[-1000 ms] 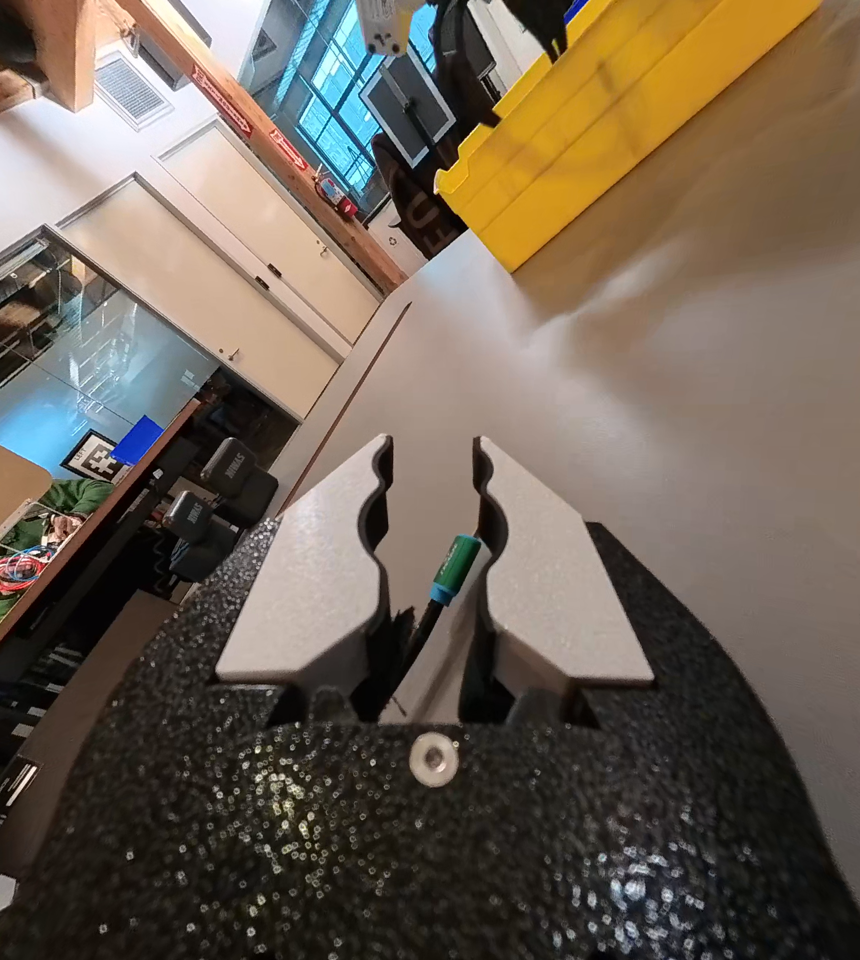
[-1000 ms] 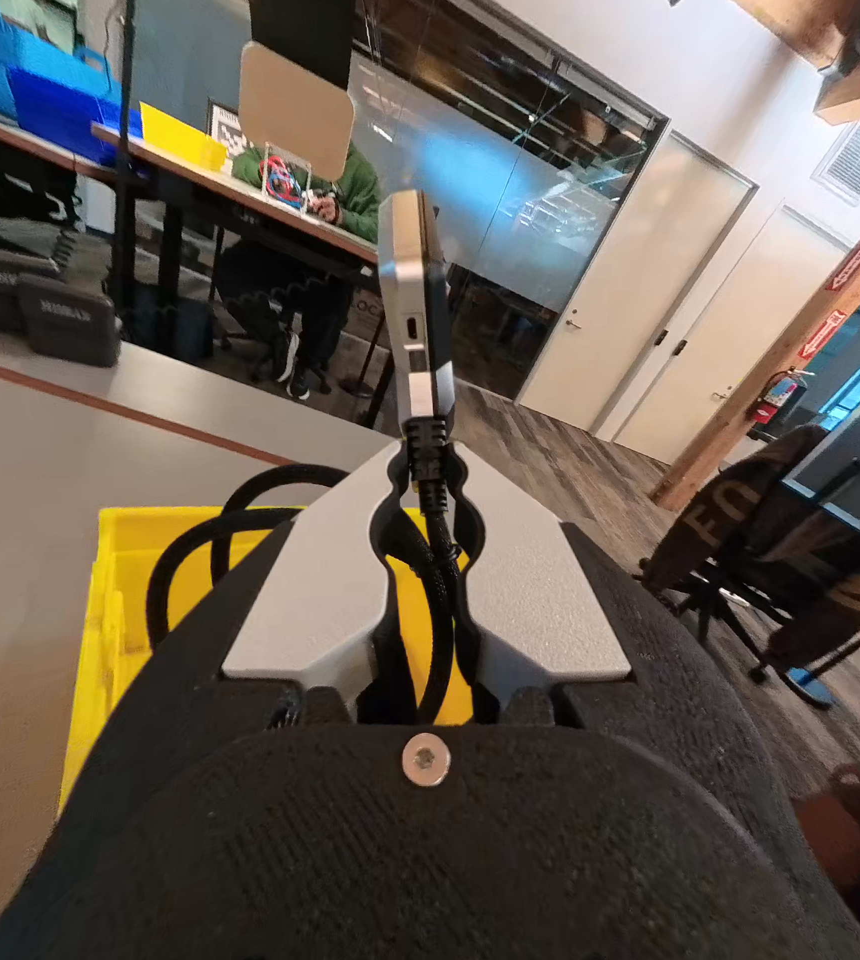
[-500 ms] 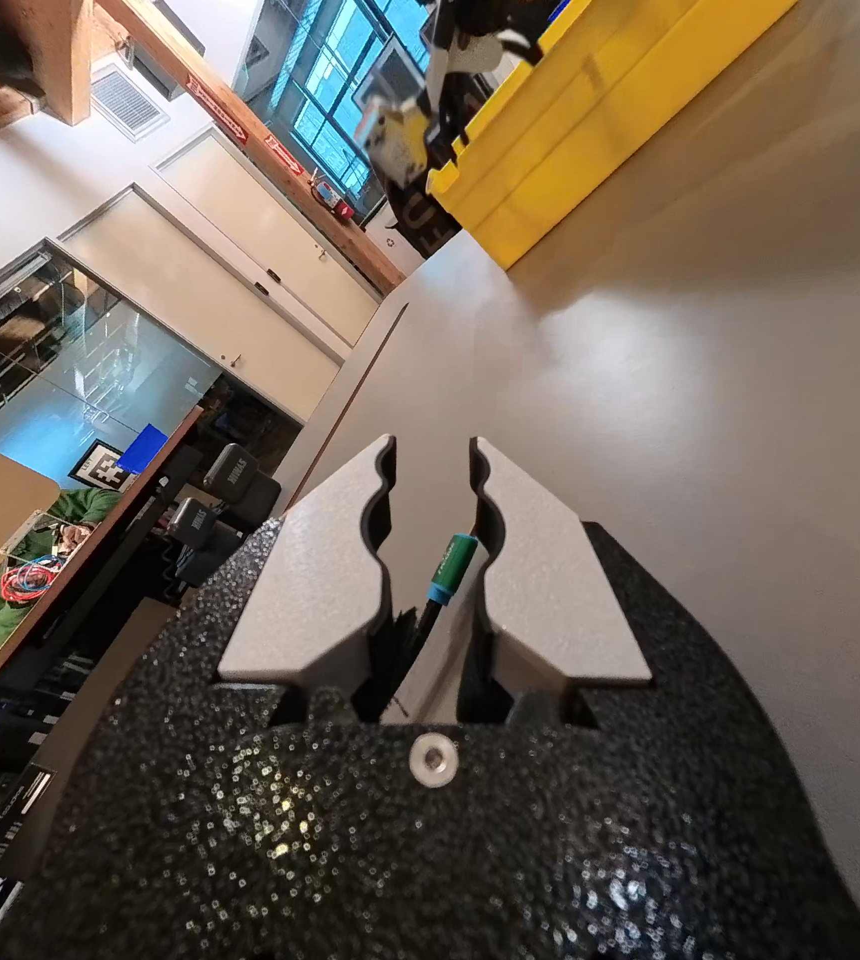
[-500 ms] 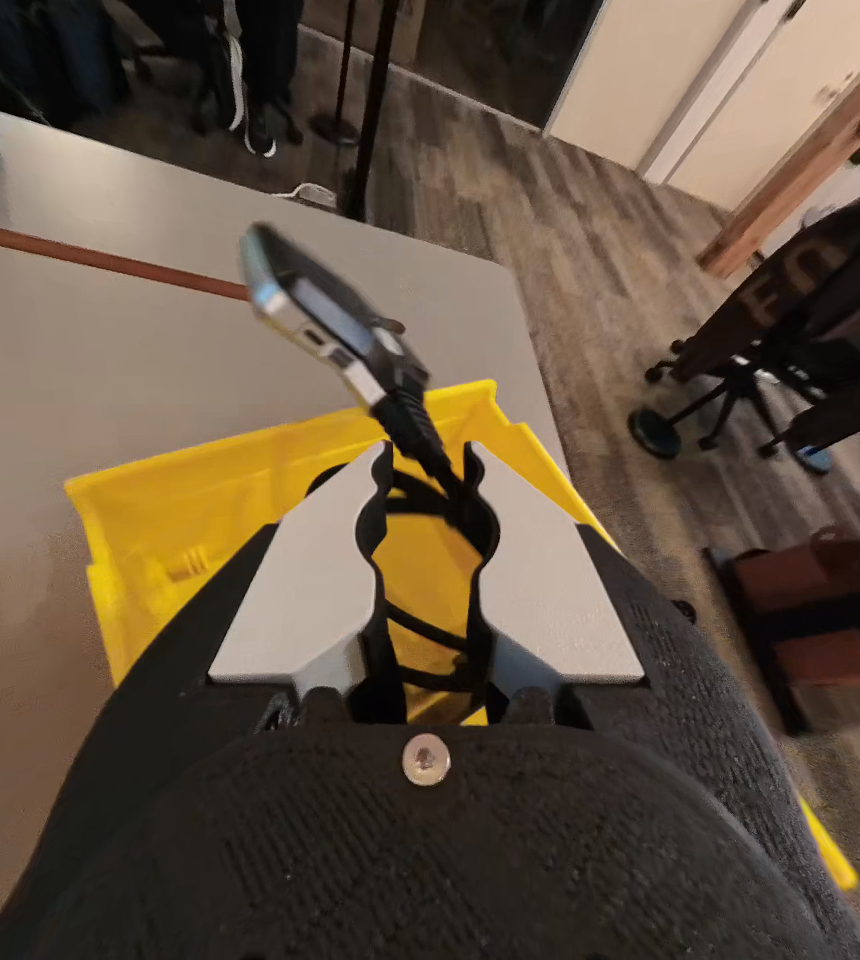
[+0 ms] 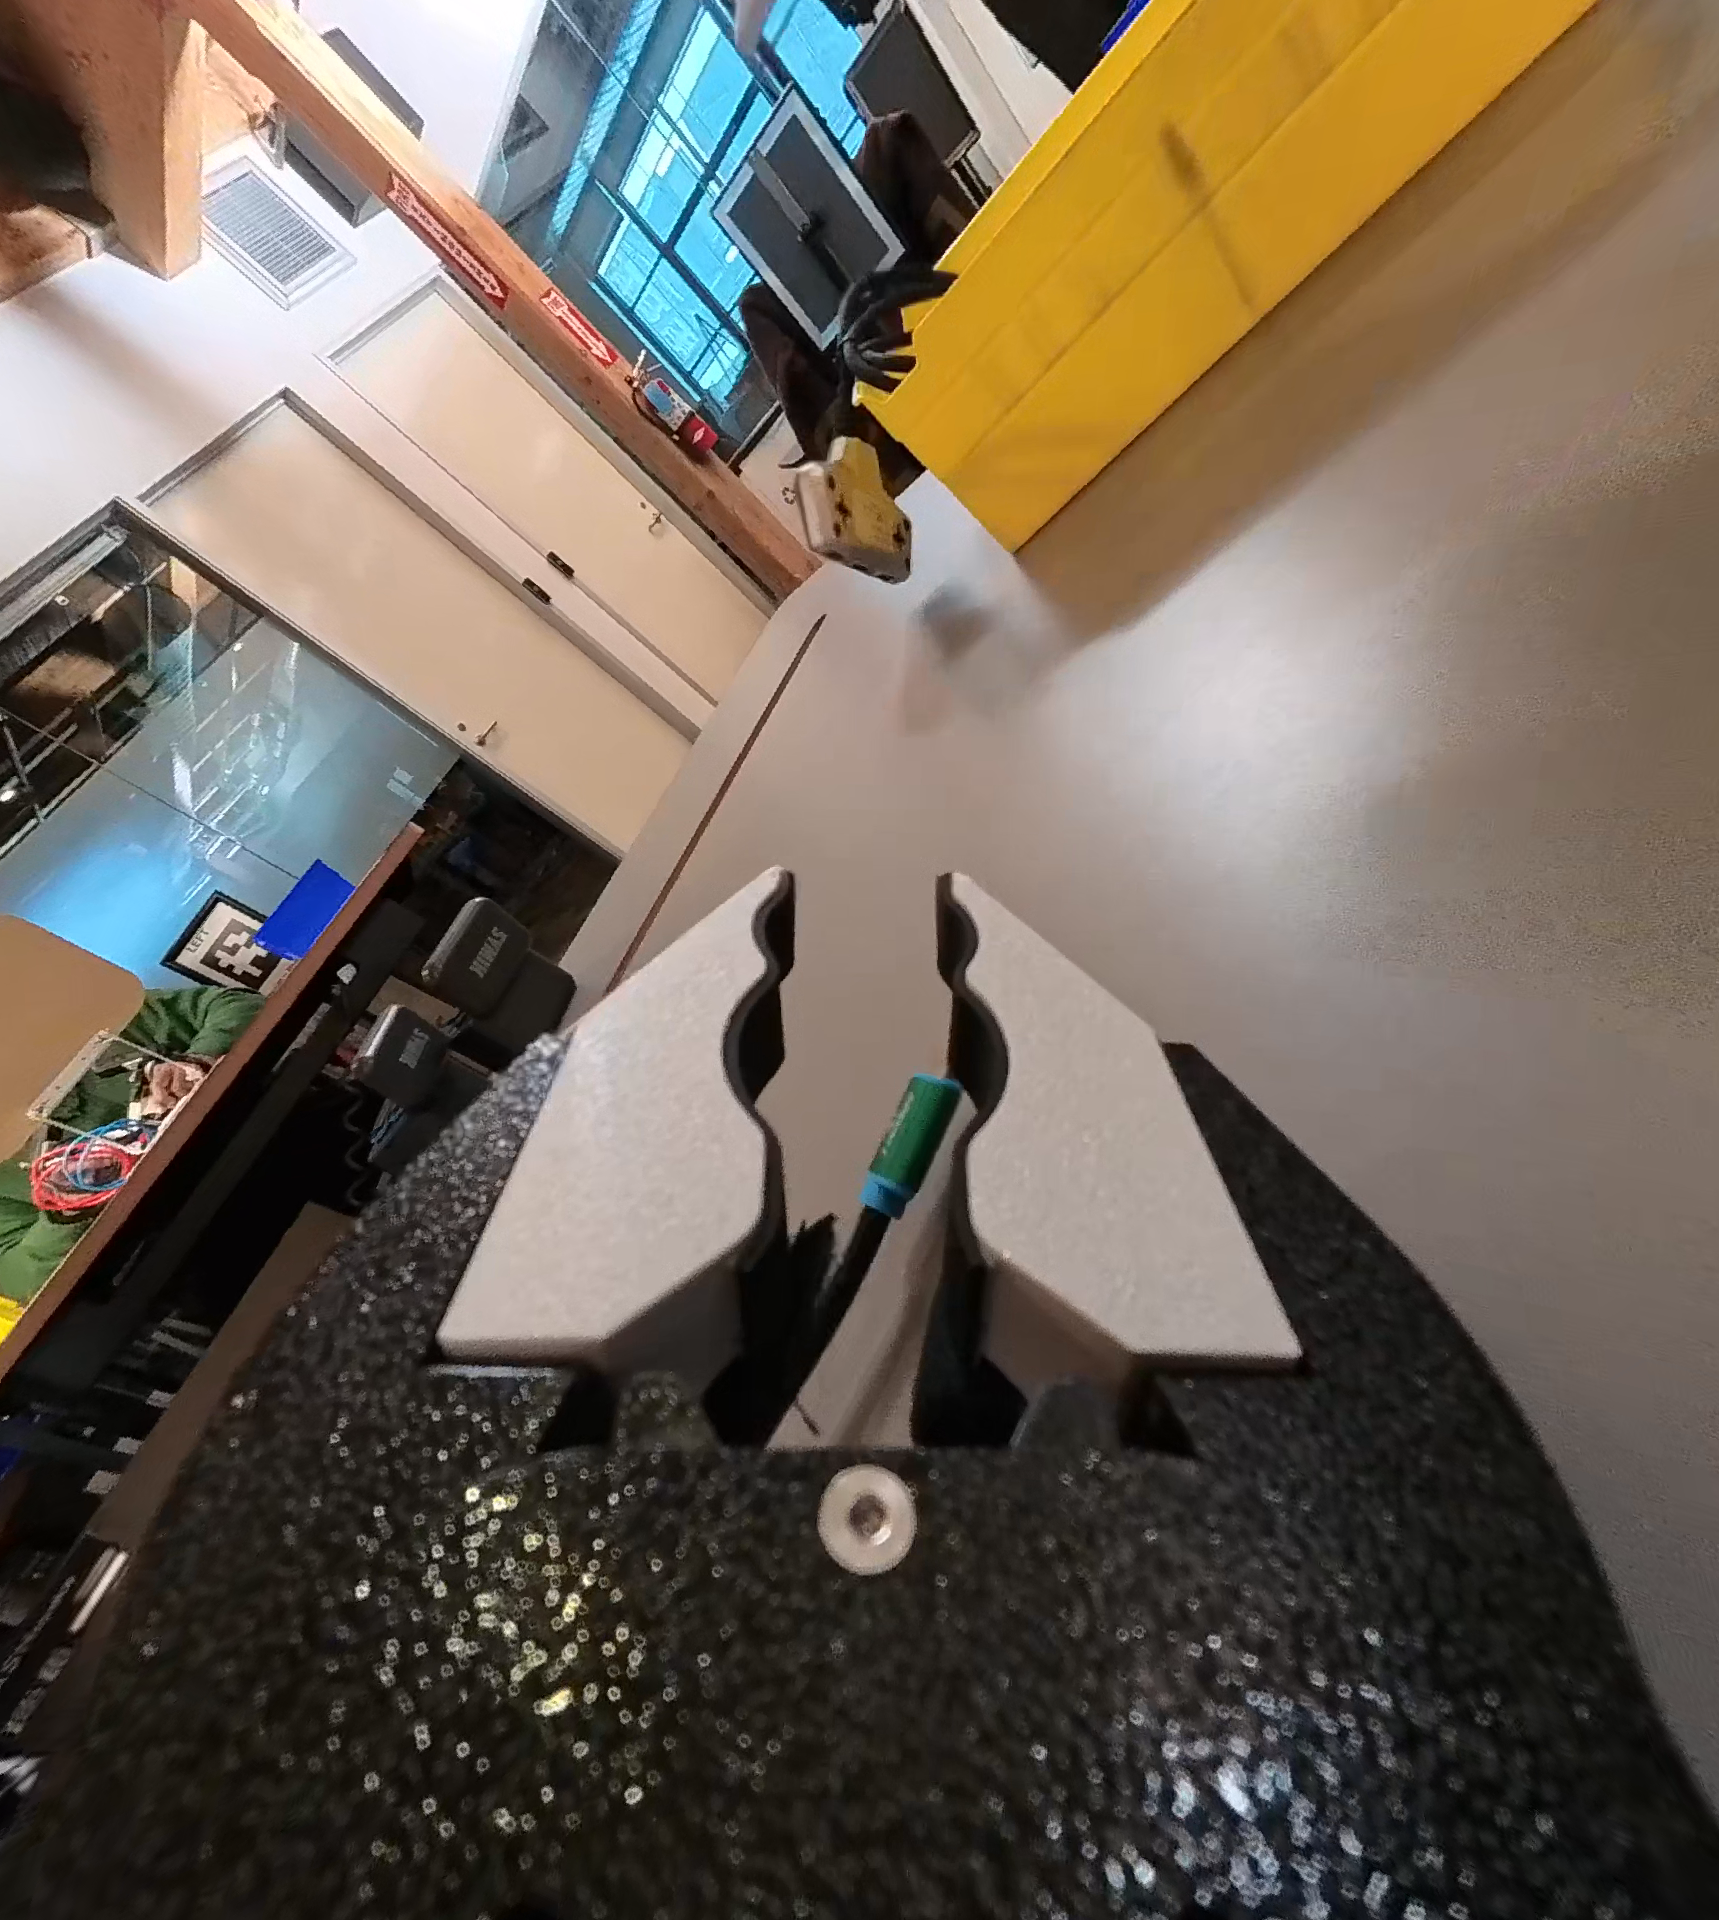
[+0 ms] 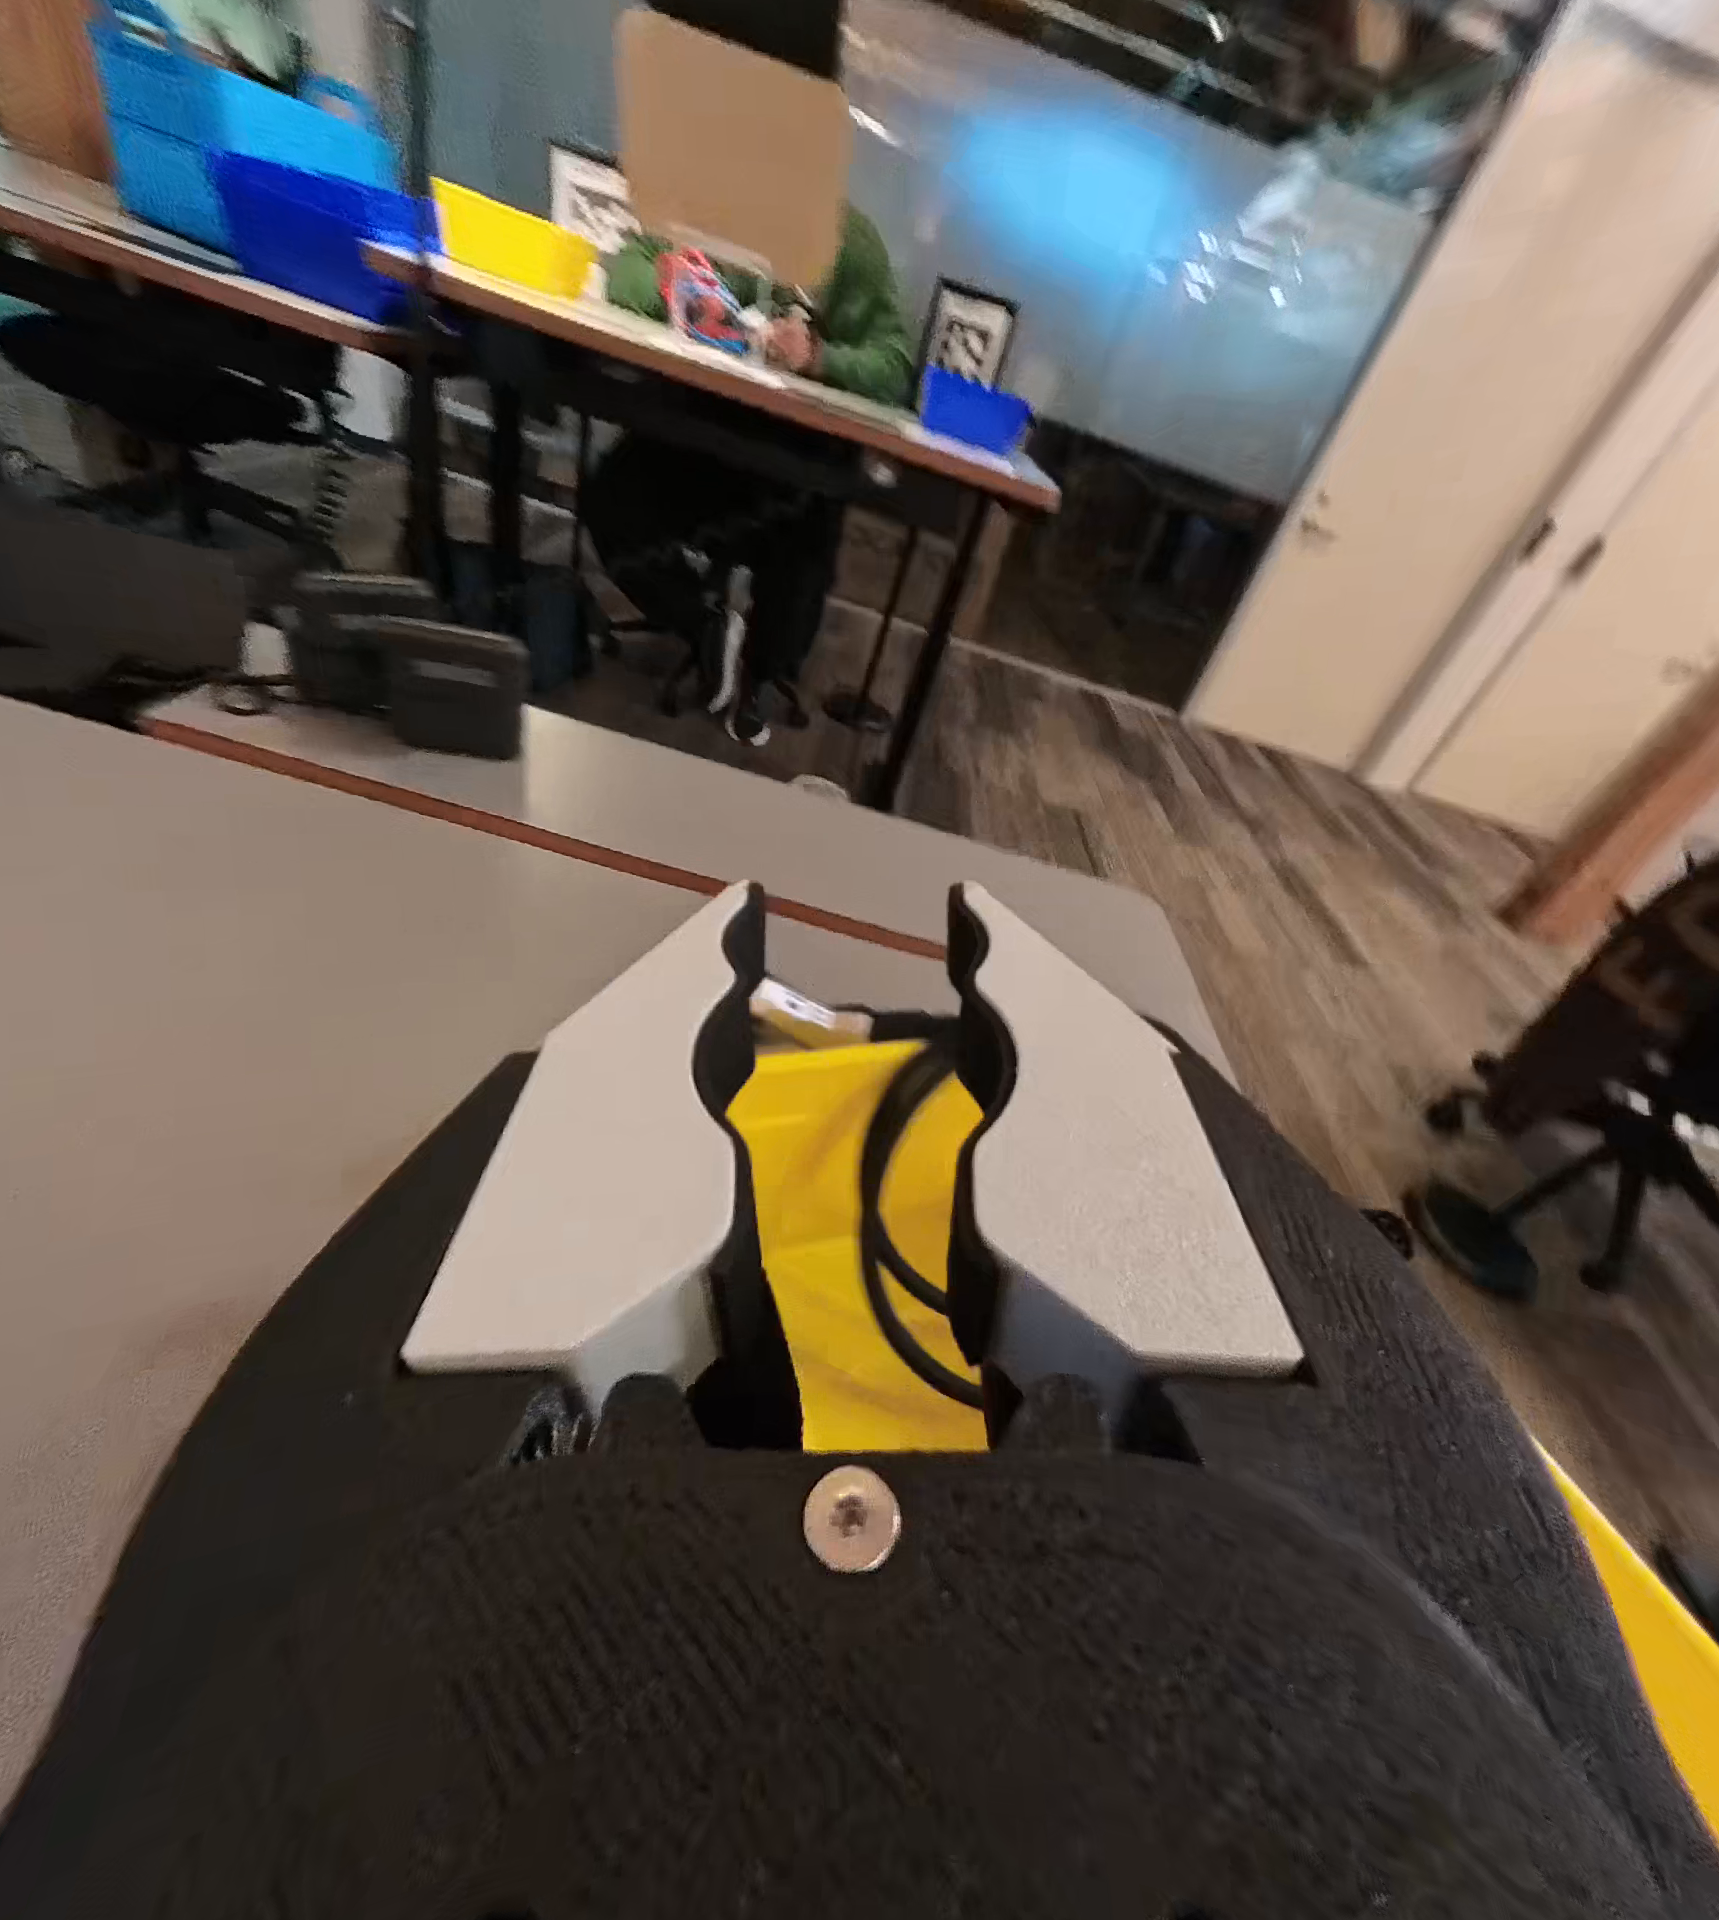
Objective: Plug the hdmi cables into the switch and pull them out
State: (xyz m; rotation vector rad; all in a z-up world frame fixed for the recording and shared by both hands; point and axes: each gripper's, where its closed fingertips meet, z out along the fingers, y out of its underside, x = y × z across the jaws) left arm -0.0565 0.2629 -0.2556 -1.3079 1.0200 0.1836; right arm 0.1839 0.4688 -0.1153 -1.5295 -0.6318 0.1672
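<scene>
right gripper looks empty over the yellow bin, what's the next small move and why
Probably lower the right gripper toward the switch, which hangs off the yellow bin's end by its black cable. The jaws stand open with nothing between them, and the left gripper is also open, over bare table, so nothing is held yet.
</scene>
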